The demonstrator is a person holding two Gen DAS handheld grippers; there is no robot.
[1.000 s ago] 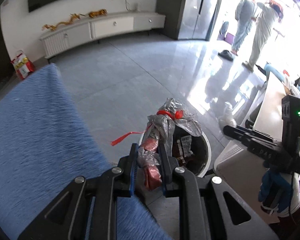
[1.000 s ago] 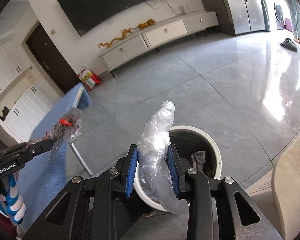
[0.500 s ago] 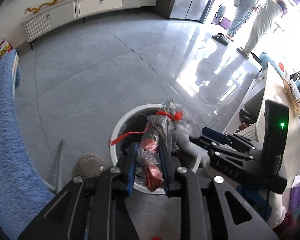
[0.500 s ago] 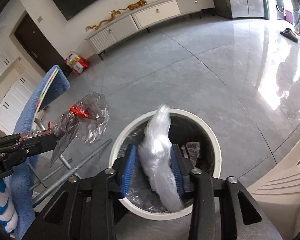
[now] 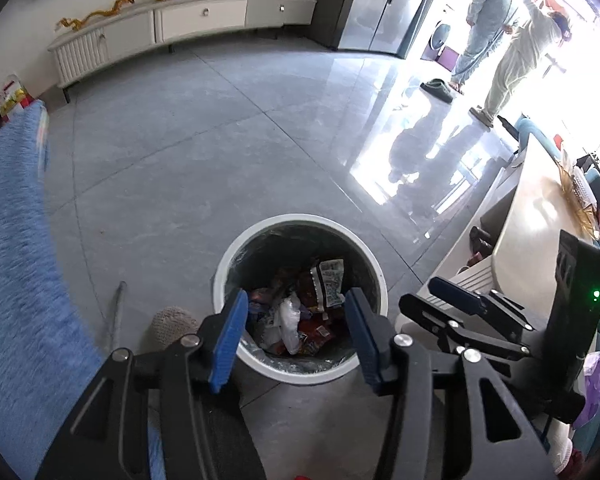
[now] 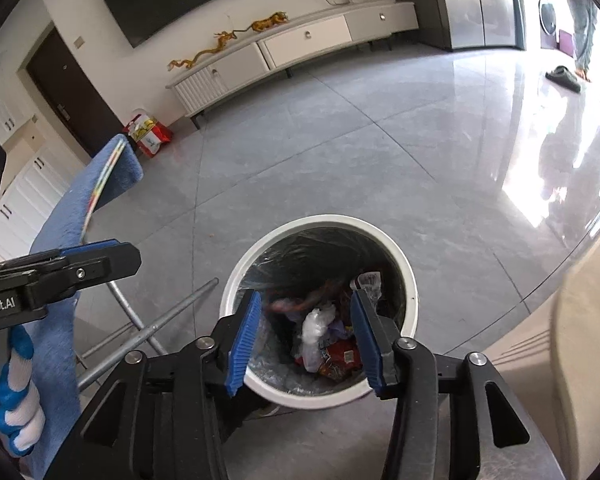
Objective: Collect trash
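Note:
A round white trash bin (image 5: 374,268) with a dark liner stands on the grey floor; it also shows in the right wrist view (image 6: 408,276). Inside lie a clear plastic bag (image 6: 314,330), red wrappers (image 6: 340,358) and other trash (image 5: 328,280). My left gripper (image 5: 294,334) is open and empty, right above the bin. My right gripper (image 6: 306,332) is open and empty, above the bin too. The right gripper shows at the right in the left wrist view (image 5: 472,312). The left gripper shows at the left in the right wrist view (image 6: 80,266).
A chair with a blue towel (image 5: 12,248) and metal legs (image 6: 160,320) stands left of the bin. A beige table (image 5: 536,232) is on the right. Two people (image 5: 516,40) stand far off by the bright doorway. A low white cabinet (image 6: 300,48) lines the far wall.
Both grippers opened over the bin. The tied bag of wrappers from the left and the clear plastic bag from the right dropped into the bin.

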